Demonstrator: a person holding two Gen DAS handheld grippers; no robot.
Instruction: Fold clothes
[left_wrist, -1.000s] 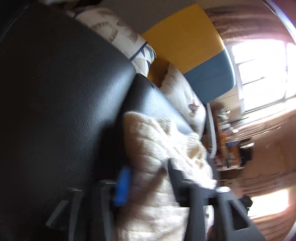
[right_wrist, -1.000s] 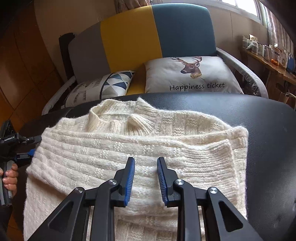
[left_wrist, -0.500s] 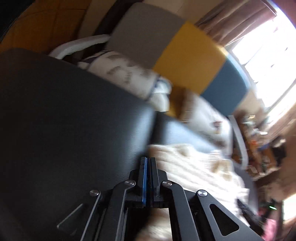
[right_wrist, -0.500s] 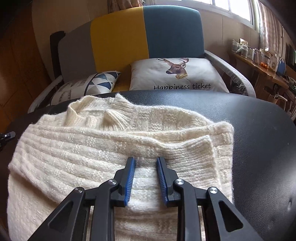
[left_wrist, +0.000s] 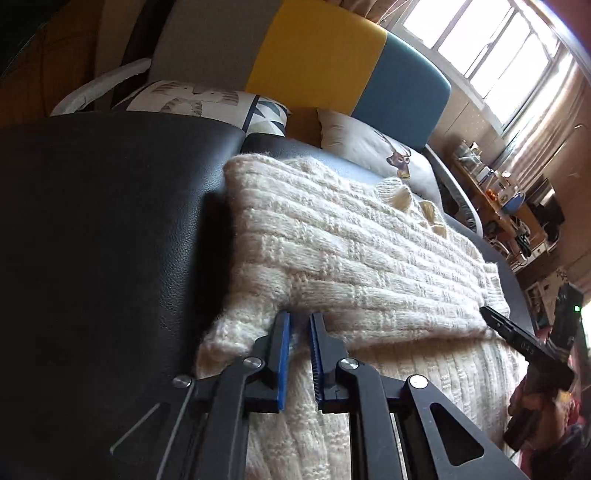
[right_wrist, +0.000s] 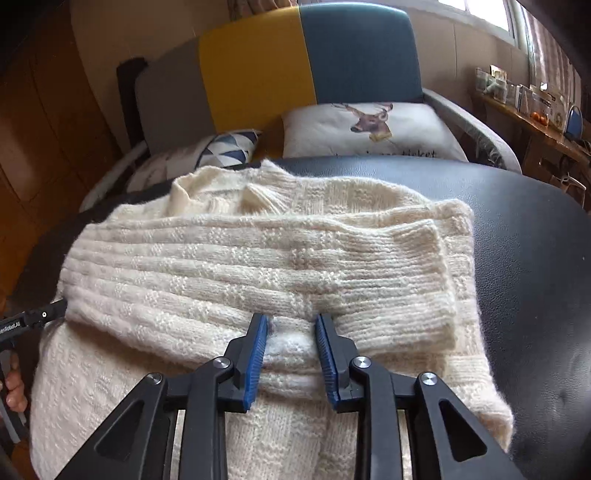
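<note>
**Left gripper back at the sweater edge**

Since half a second ago my left gripper has opened from fully closed and now sits at the near-left corner of the cream sweater, fingers slightly apart. I see my right gripper spread wider, low over the folded sleeve. Both pinch nothing. This sweater lies flat on the black tabletop, before the sofa.

Close wrist views (both) share sweater.
</note>
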